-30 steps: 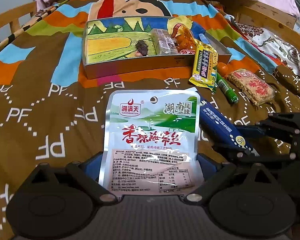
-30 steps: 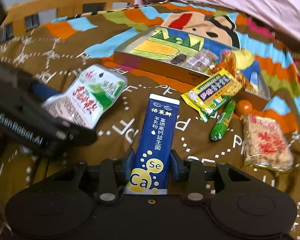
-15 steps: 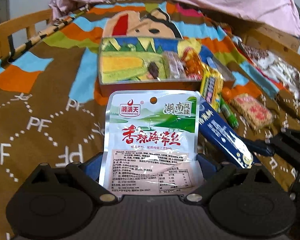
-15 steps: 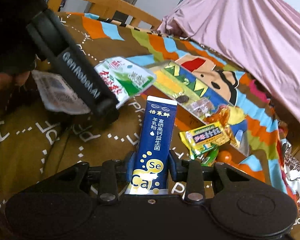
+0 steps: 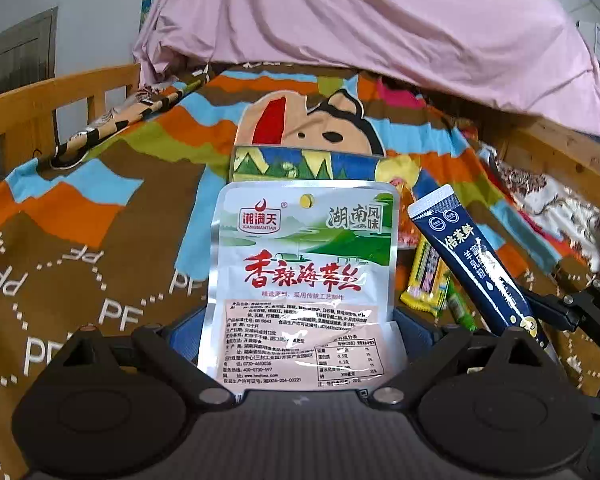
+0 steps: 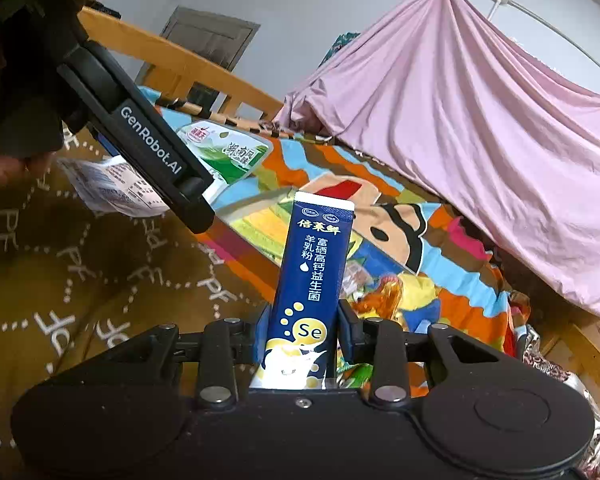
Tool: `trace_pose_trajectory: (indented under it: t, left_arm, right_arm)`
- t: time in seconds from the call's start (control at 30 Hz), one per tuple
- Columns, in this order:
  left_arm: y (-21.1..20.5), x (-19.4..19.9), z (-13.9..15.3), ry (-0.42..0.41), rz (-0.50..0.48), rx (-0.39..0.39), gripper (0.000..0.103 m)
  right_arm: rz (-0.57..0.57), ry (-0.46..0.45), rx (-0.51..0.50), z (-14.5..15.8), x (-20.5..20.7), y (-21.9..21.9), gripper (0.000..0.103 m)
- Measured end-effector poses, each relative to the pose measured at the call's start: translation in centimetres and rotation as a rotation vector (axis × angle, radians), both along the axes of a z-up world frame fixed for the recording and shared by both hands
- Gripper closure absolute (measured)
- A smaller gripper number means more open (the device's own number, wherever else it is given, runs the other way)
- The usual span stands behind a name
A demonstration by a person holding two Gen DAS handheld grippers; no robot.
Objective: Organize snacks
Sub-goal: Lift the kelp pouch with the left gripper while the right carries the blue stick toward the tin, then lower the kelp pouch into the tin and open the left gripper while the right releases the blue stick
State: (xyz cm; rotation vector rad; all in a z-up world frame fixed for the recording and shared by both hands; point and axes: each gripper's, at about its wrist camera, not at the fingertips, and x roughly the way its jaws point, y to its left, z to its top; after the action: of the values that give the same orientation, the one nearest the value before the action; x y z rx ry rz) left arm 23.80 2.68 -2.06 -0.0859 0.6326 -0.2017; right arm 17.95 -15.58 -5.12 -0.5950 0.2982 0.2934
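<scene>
The left gripper [image 5: 302, 340] clamps a white-and-green foil snack pouch [image 5: 304, 276]; the right gripper [image 6: 302, 334] pinches a slim navy stick sachet [image 6: 312, 280]. Both should be lowered flat into the shallow printed cardboard tray [image 5: 260, 166] without colliding.

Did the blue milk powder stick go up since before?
Yes. The blue stick, clamped in the right gripper, rose: its top now sits above the snack box, earlier on the blanket before it.

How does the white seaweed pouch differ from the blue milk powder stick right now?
The white pouch is wide and flat with red lettering; the blue stick is narrow and long with white lettering. The pouch sits in the left tool, the stick in the right tool. Both are clamped by their lower ends.
</scene>
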Motion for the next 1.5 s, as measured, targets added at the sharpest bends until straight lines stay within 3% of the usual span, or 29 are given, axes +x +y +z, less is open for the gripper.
trace_pose_trajectory:
  t: [0.13, 0.5, 0.67, 0.97, 1.27, 1.5]
  left_arm:
    - [0.6, 1.7, 1.0, 0.037, 0.014, -0.071, 0.006]
    - [0.3, 7.7, 4.1, -0.04, 0.057, -0.063, 0.006]
    - [-0.2, 10.8, 4.2, -0.016, 0.059, -0.106, 0.006]
    - [-2.3, 16.4, 3.1, -0.002, 0.04, -0.085, 0.006]
    - [-3.3, 21.3, 0.0, 0.075, 0.047, -0.098, 0.006]
    - [-4.3, 24.1, -2.3, 0.107, 0.045, -0.065, 0.006]
  right_arm:
    - [0.013, -0.022, 0.004, 1.0, 0.8, 0.1, 0.067]
    - [0.025, -0.115, -0.005, 3.0, 6.4, -0.7, 0.067]
    - [0.003, -0.141, -0.003, 3.4, 9.5, -1.6, 0.067]
    - [-0.029, -0.13, -0.035, 2.1, 15.6, -2.6, 0.067]
    - [-0.046, -0.084, -0.089, -0.3, 21.3, -2.7, 0.067]
    - [-0.074, -0.032, -0.12, -1.9, 25.2, -2.8, 0.066]
